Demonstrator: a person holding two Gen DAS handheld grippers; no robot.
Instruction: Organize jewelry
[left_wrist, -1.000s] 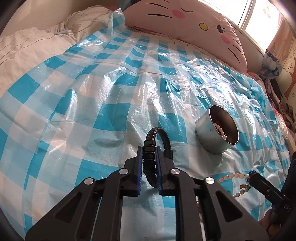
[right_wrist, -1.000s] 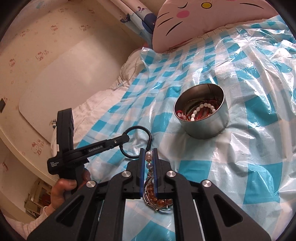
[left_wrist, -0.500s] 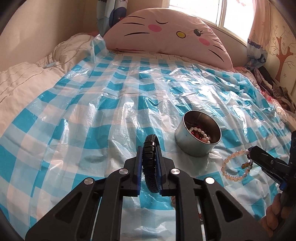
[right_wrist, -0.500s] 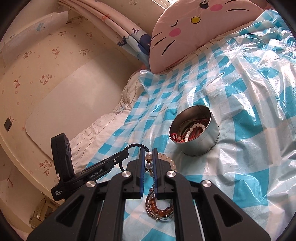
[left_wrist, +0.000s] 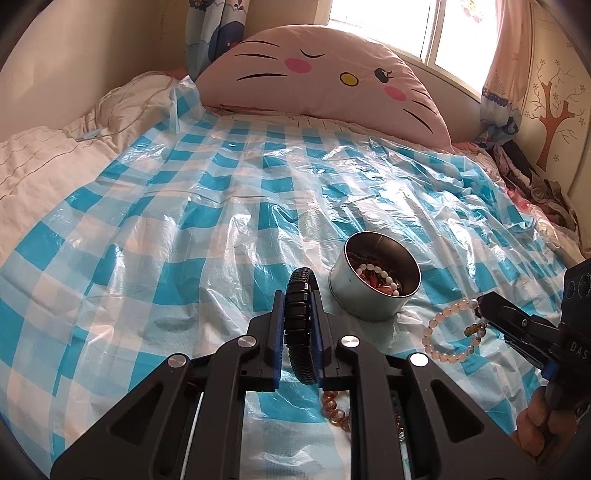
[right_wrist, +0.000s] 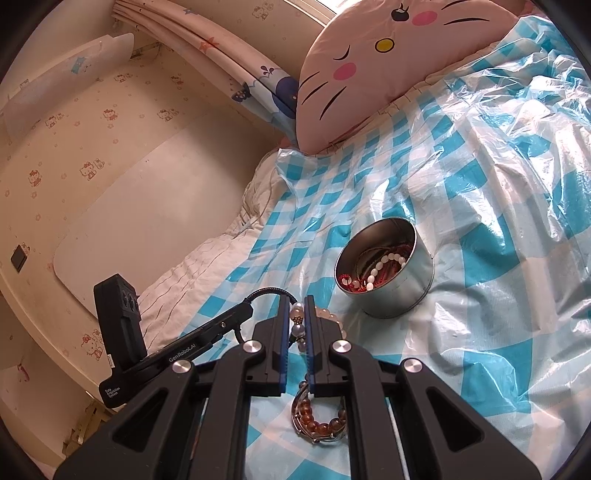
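My left gripper (left_wrist: 298, 314) is shut on a black braided bracelet (left_wrist: 300, 295), held edge-on above the bed. A round metal tin (left_wrist: 373, 291) with beads inside stands just right of it. My right gripper (right_wrist: 300, 317) is shut on a pale pink bead bracelet (right_wrist: 297, 320); in the left wrist view that pale bracelet (left_wrist: 443, 343) hangs as a loop from the right gripper (left_wrist: 480, 306). The tin (right_wrist: 391, 291) lies ahead and right of the right gripper. The left gripper (right_wrist: 247, 308) with the black bracelet (right_wrist: 271, 291) shows at left. An amber bead bracelet (right_wrist: 317, 424) lies on the sheet below.
A blue and white checked plastic sheet (left_wrist: 184, 240) covers the bed. A pink cat-face pillow (left_wrist: 321, 81) leans at the head, under a window. A white quilt (left_wrist: 40, 155) lies at left, clothes (left_wrist: 535, 184) at right. Amber beads (left_wrist: 334, 406) lie below my left gripper.
Both grippers rose and tilted up, so more of the pillow and window shows. The black bracelet turned from a visible loop to edge-on. Both grips stayed shut.
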